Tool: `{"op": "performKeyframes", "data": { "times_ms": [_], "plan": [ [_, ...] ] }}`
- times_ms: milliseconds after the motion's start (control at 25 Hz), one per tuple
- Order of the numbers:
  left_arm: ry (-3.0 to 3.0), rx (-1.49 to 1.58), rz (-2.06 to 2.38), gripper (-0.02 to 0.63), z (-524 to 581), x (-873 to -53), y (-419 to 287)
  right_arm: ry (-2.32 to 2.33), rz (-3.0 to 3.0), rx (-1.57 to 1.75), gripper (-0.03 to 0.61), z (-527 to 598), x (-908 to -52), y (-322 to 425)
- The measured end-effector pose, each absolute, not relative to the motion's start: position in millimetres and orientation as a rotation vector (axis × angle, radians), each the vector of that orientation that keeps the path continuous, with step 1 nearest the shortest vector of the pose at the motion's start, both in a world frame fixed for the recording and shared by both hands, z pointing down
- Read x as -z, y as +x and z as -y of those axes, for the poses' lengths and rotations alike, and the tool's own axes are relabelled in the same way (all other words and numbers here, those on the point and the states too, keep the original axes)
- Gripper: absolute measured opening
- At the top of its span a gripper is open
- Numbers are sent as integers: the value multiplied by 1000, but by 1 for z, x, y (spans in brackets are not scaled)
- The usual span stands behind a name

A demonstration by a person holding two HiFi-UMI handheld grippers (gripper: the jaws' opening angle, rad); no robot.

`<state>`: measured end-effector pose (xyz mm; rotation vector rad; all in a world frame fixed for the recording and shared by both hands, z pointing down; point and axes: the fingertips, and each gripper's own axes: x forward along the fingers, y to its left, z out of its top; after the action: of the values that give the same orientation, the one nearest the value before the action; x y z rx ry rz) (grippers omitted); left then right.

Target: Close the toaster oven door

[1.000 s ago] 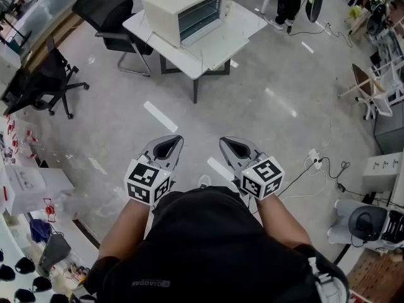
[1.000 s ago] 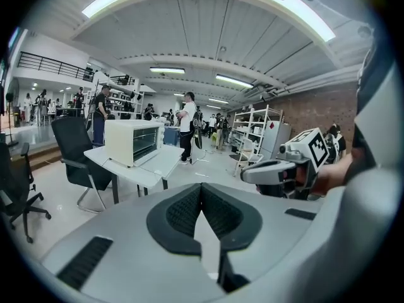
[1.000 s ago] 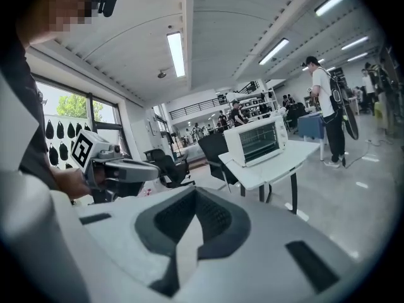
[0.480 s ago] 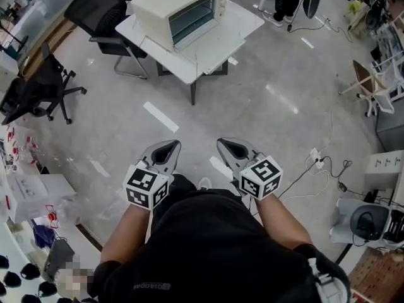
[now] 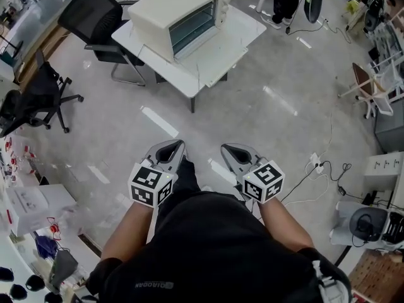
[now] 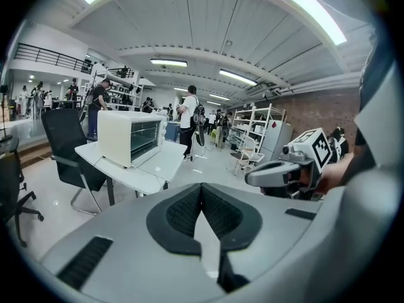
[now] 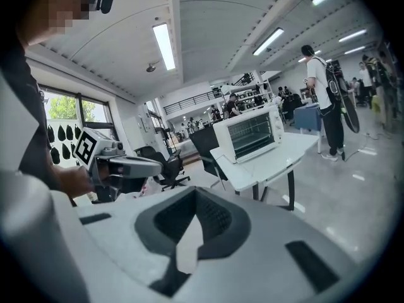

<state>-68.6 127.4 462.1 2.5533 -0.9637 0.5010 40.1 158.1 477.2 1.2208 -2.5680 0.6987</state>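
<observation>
1. Two sets of jaws are pressed together at their tips with nothing between them: the left gripper (image 5: 169, 146) in its own view (image 6: 202, 188), and the right gripper (image 5: 238, 149) in its own view (image 7: 196, 196).
2. Each gripper sits side by side over the grey floor (image 5: 265, 118), marker cubes toward the person's body, bare forearms behind them.
3. Well apart from both, the toaster oven (image 5: 180, 14) stands on a white table (image 5: 237, 36), its front turned toward the person with the wire racks showing inside; the door itself is too small to make out.
4. Beside the table's far-left side is a black office chair (image 5: 95, 11); another chair (image 5: 38, 93) stands further left.
</observation>
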Motion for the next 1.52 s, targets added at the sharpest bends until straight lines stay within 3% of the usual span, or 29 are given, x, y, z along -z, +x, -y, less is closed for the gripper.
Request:
{"op": "performKeyframes", "data": {
  "times_ms": [720,1520],
  "plan": [
    [2632,-486,901,3,92,-441,-113,1267,2561,-581,0,73,-434,-13],
    [2631,-469,959,3,191,-437,-104,1241,2599,-482,0,189,-425,-4]
  ]
}}
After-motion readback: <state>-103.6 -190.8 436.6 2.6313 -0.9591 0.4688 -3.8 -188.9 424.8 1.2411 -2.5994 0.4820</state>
